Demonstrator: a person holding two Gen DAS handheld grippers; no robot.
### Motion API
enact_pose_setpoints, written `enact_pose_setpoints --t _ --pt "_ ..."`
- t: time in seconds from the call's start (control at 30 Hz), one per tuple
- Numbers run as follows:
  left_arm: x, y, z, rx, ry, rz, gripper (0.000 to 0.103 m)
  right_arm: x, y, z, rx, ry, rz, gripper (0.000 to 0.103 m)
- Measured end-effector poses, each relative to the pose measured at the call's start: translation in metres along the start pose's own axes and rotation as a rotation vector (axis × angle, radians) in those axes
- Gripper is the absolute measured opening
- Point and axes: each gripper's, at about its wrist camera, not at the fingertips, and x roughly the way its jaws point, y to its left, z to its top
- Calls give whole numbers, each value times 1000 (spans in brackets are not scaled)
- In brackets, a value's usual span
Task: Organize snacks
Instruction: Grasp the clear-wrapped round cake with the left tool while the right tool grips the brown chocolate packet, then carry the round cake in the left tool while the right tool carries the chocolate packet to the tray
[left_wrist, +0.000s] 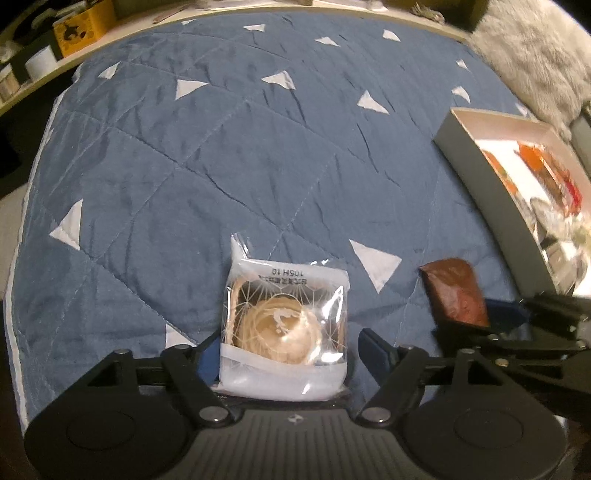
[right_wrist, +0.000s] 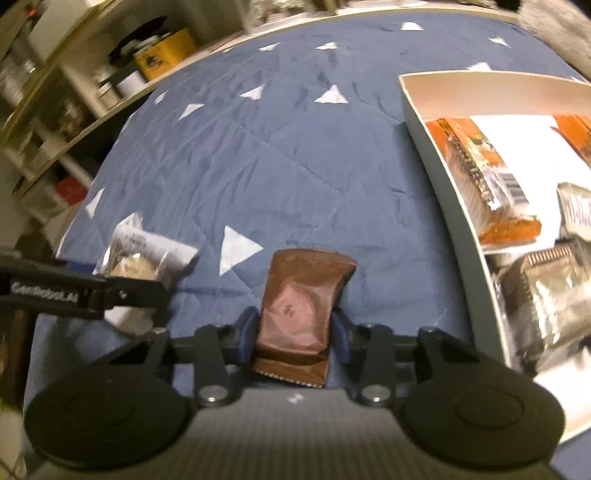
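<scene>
My left gripper (left_wrist: 286, 350) is shut on a clear-wrapped round pastry (left_wrist: 286, 325), held just above the blue quilt (left_wrist: 221, 147). My right gripper (right_wrist: 293, 332) is shut on a brown snack packet (right_wrist: 299, 310). The brown packet (left_wrist: 456, 295) and the right gripper also show at the right of the left wrist view. The pastry (right_wrist: 142, 266) and the left gripper show at the left of the right wrist view. A white box (right_wrist: 436, 155) with several orange and silver snack packs lies to the right; it also shows in the left wrist view (left_wrist: 476, 177).
The quilt has white triangles and covers a bed. Shelves with tins and a yellow box (right_wrist: 162, 55) stand at the far left, also in the left wrist view (left_wrist: 79, 27). A grey furry throw (left_wrist: 532, 55) lies at the far right.
</scene>
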Motion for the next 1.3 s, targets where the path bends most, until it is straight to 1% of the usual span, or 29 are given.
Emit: enact_pose_setpoints --t 0.13,0.2,0.27,0.37,0.43,0.47,0.53,0.57,0.73,0.83,1.0,1.17,1.3 --pt "3 -6 0 38 -7 35 76 -10 -2 -2 -101 3 -12 47" --pt "5 -7 0 46 -8 46 75 -13 -4 -4 -132 3 -17 48" --pt "8 -10 0 67 -2 61 75 -16 -7 -6 -106 1 -15 49" --pt "14 -15 -2 102 12 84 75 -15 -14 -2 2 7 28 55" --pt "16 -17 -2 113 12 97 74 -16 -20 0 51 15 36 55" --pt "15 -17 -2 111 7 99 68 -14 -21 0 54 14 34 55" --pt "11 -16 -1 99 -8 92 68 -13 -20 -1 32 9 23 53" --pt "9 -16 0 94 -17 88 68 -13 -19 -1 9 6 12 48" --pt "-3 -17 -2 68 -53 72 68 -20 -14 -5 -43 -16 14 46" --pt "-18 -16 -2 47 -99 52 68 -31 -13 -3 -73 -57 17 46" --pt "-46 -16 -1 -13 -200 42 68 -62 -18 7 -100 -142 36 46" --pt "-70 -22 2 -57 -293 25 68 -93 -31 14 -111 -225 41 46" --pt "-86 -34 5 -60 -358 20 68 -112 -44 19 -121 -278 44 46"
